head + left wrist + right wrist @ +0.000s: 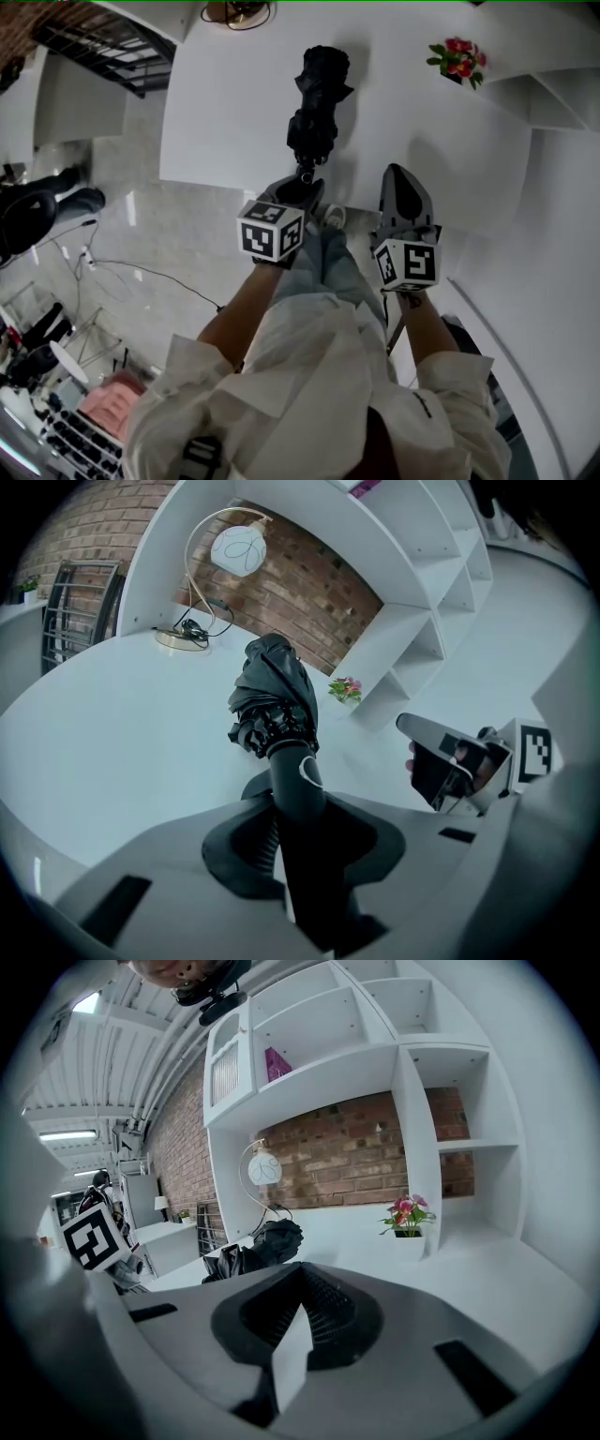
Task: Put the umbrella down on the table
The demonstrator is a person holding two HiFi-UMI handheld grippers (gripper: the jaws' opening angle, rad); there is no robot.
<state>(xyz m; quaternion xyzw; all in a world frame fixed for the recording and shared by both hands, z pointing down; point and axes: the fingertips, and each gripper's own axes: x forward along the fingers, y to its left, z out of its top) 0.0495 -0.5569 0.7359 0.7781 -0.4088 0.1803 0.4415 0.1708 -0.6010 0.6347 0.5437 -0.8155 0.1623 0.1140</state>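
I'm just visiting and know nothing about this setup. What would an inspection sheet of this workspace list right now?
Surface: curved white table.
Job's things: folded black umbrella, held by its handle out over the table; whether it touches the top cannot be told.
Clutter: pink flowers in a white pot; globe lamp on a gold base.
Grippers: left gripper shut on the umbrella's handle; right gripper shut, nothing in it.
Cables: black lamp cord bunched at the lamp's base; thin floor cable.
Surroundings: red brick wall, white shelving, grey tiled floor.
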